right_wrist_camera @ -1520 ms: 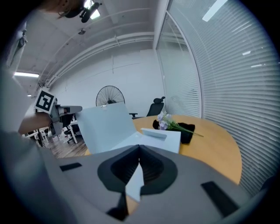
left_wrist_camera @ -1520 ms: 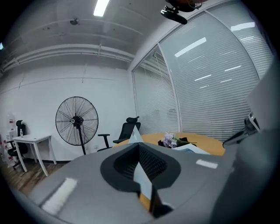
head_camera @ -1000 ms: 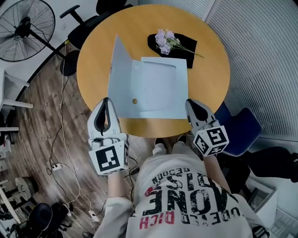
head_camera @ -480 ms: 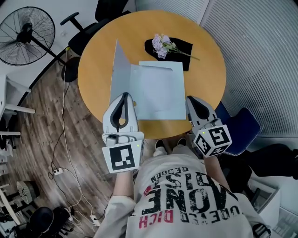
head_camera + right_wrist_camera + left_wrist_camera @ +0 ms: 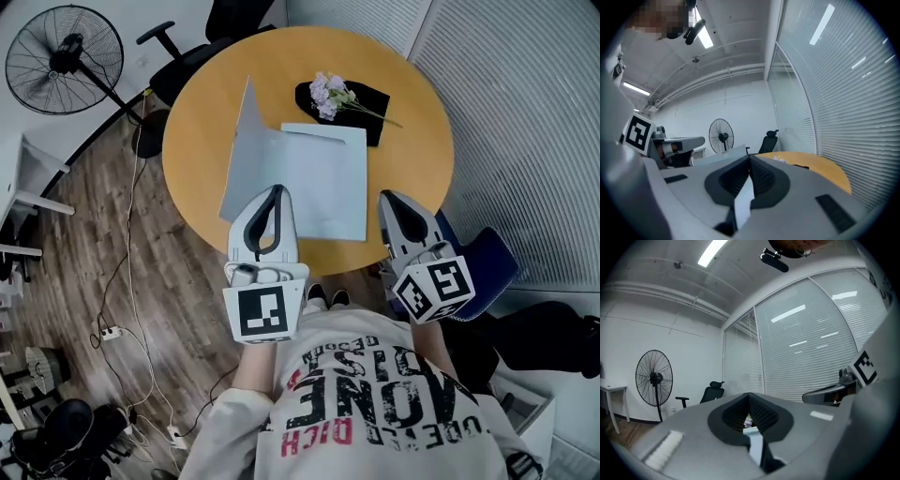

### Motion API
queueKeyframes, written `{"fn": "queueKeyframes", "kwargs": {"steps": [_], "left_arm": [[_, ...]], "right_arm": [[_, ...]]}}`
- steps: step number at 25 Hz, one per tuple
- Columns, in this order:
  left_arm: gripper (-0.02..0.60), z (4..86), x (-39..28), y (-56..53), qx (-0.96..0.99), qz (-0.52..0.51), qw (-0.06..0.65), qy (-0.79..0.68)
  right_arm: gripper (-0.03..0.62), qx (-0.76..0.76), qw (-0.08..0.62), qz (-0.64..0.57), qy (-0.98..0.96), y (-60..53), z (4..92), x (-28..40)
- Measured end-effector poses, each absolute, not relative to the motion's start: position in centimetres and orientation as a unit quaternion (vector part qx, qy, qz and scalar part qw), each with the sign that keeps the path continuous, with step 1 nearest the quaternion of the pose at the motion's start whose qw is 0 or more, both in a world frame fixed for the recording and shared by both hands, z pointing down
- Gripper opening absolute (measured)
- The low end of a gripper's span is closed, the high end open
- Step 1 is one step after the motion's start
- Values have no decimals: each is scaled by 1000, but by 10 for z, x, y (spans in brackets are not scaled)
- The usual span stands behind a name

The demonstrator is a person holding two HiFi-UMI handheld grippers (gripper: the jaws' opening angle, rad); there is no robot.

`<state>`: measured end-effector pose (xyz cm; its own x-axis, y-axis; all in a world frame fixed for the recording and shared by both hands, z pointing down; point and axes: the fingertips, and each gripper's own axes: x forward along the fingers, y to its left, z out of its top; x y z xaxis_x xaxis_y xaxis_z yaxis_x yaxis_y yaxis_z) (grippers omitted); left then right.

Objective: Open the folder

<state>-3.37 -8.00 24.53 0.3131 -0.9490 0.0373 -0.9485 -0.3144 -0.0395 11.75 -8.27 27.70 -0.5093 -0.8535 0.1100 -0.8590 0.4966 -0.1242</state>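
Observation:
The pale blue folder (image 5: pixel 319 178) lies open on the round wooden table (image 5: pixel 412 141). Its left cover (image 5: pixel 246 150) stands tilted up and nothing holds it. My left gripper (image 5: pixel 275 192) hangs above the folder's near left corner, jaws shut and empty. My right gripper (image 5: pixel 389 199) is at the table's near edge, just right of the folder, also shut on nothing. In the left gripper view the closed tips (image 5: pixel 749 395) point level across the room. The right gripper view shows its tips (image 5: pixel 750 157) meeting, with the table (image 5: pixel 820 166) beyond.
Purple flowers (image 5: pixel 328 94) lie on a black cloth (image 5: pixel 370 98) at the table's far side. A standing fan (image 5: pixel 64 58) and a black office chair (image 5: pixel 225 19) are beyond the table to the left. A blue chair (image 5: pixel 483 262) sits close at the right.
My left gripper has moved right from the table's near left edge to over the folder's near corner. My right gripper has hardly shifted. The folder's cover still stands up.

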Motion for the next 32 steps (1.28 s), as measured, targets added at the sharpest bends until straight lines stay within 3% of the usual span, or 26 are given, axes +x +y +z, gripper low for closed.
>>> {"fn": "queueKeyframes", "kwargs": {"steps": [16,32], "left_arm": [[11,225,15,-47,-822,9,-7,570],[11,227,44,-25,-841,28,-24,540]], "right_arm": [[12,477,-2,67,-876,-53,241,142],[12,453,37,59,-889,-24,239,134]]}}
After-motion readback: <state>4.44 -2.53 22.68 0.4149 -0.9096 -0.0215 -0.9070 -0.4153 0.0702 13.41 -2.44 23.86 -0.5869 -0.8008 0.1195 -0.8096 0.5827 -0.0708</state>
